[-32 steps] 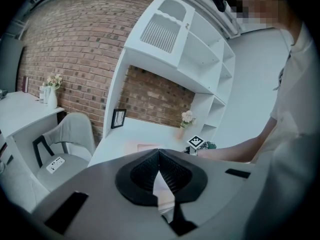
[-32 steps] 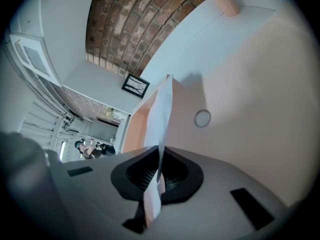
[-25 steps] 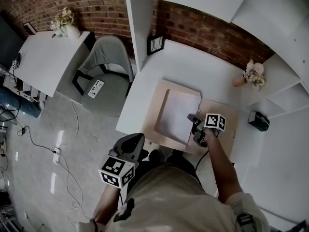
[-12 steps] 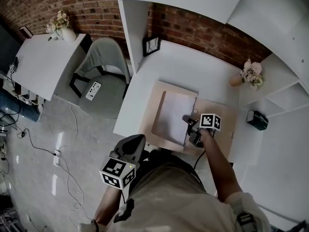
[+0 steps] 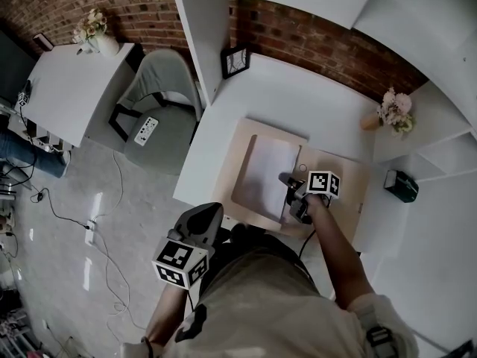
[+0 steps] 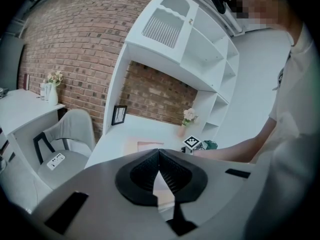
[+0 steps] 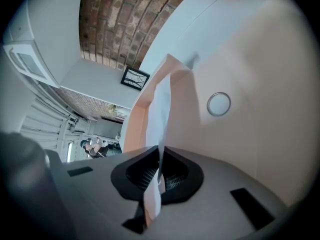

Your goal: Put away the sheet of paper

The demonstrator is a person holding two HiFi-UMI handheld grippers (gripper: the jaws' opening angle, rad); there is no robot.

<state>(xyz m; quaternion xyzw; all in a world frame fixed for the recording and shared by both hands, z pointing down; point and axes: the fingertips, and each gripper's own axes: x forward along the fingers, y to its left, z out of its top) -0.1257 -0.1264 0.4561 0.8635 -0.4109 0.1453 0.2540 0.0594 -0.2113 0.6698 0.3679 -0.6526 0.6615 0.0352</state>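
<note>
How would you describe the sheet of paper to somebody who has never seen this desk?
On the white desk below the brick wall lies a beige folder. The sheet of paper is the white rectangle on its left part in the head view, the only thing pinched by the right gripper.

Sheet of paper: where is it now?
Head view: the sheet of paper lies on the beige mat mid-desk, right edge pinched in the right gripper.

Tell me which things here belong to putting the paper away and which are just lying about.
In use: sheet of paper, clamped in the right gripper; beige folder beneath it.
Lying about: picture frame, flower vase, dark box at the right, chair; left gripper, shut and empty.
</note>
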